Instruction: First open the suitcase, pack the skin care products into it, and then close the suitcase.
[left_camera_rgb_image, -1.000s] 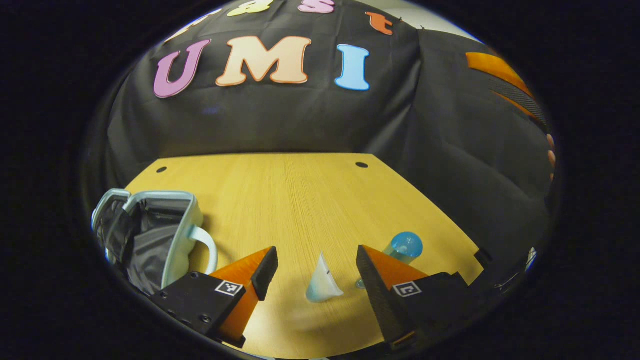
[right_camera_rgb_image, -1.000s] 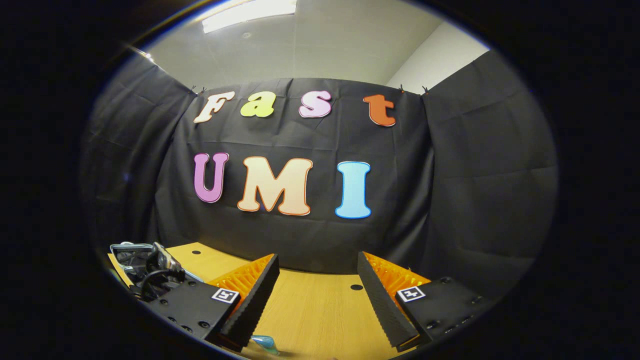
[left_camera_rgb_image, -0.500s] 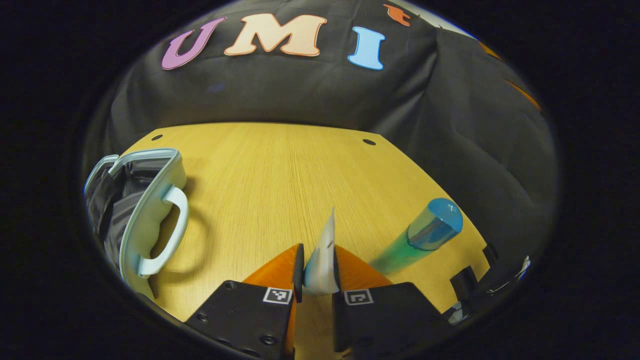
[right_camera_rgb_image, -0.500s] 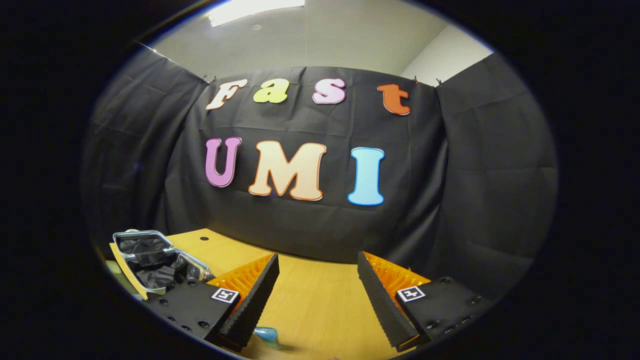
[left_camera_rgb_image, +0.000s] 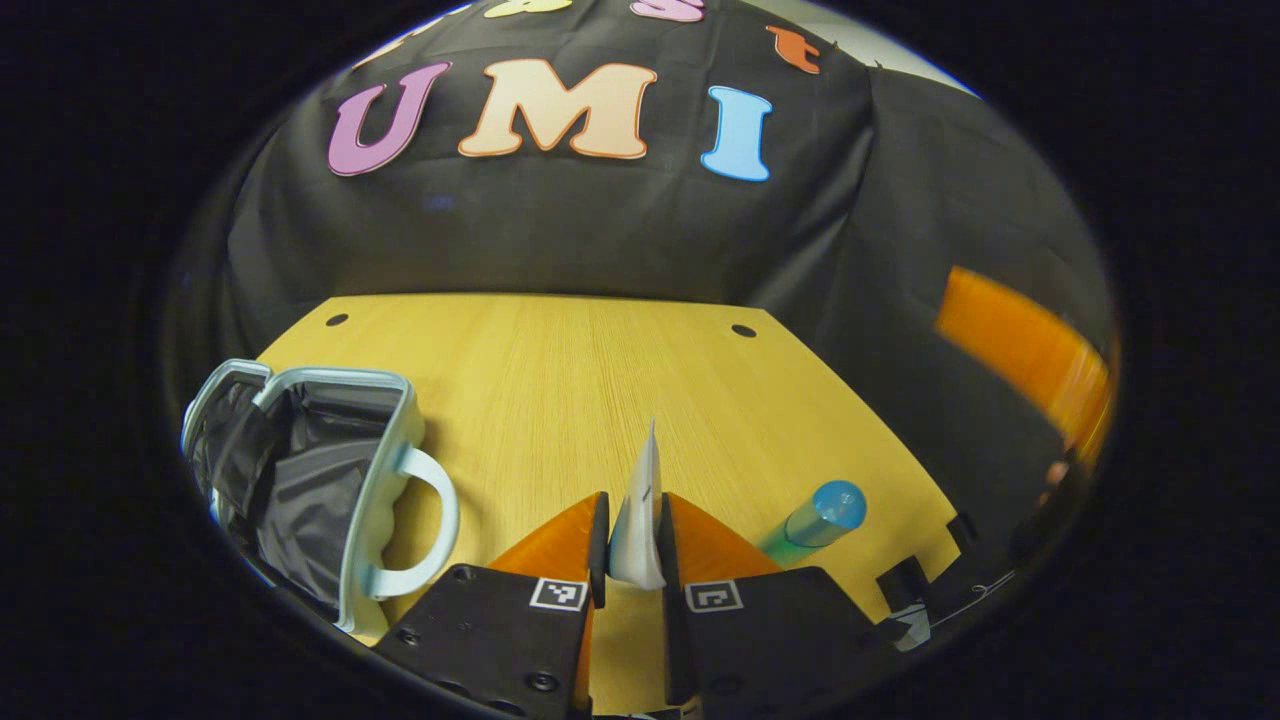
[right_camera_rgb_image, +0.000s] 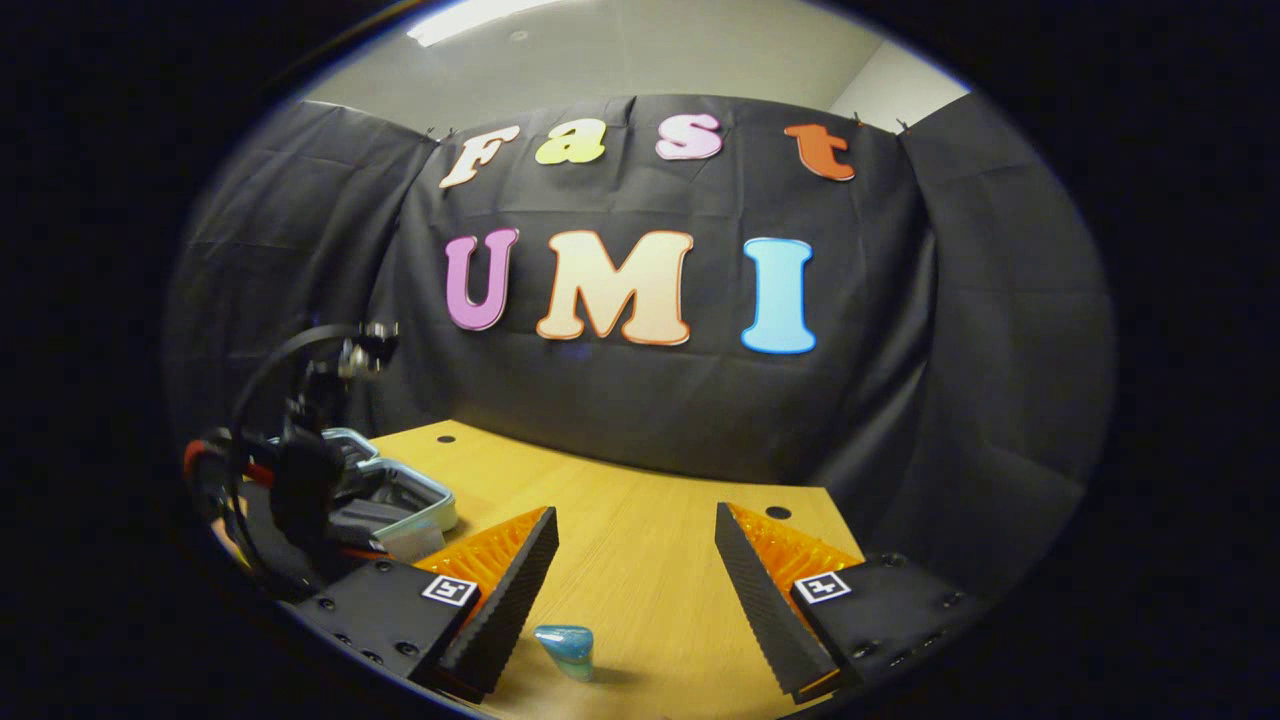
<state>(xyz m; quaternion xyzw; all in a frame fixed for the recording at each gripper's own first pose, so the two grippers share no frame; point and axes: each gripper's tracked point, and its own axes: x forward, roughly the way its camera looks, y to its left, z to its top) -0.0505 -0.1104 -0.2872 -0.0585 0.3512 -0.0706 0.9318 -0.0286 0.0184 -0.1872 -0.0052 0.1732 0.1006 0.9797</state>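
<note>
1. Lit evenly and fairly bright from overhead; ceiling light (right_camera_rgb_image: 480, 15) glaring white at the top of the right gripper view.
2. Soft shadows under the suitcase handle (left_camera_rgb_image: 425, 530) on the wooden table (left_camera_rgb_image: 560, 380).
3. Strong fisheye bending toward the edges.
4. Motion-smeared orange shape (left_camera_rgb_image: 1020, 350) at far right; centre sharp.

Each gripper is built the same way. The left gripper (left_camera_rgb_image: 632, 535) is carried on two black blocks, each marked with a small square black-and-white tag and studded with round screw heads along the lower edge. The right gripper (right_camera_rgb_image: 632, 590) is fitted with wedge-shaped fingers (right_camera_rgb_image: 505, 600) whose inner faces are finely ribbed and whose backs are ridged. On its body, seen in the right gripper view, black and red cables are looped.
</note>
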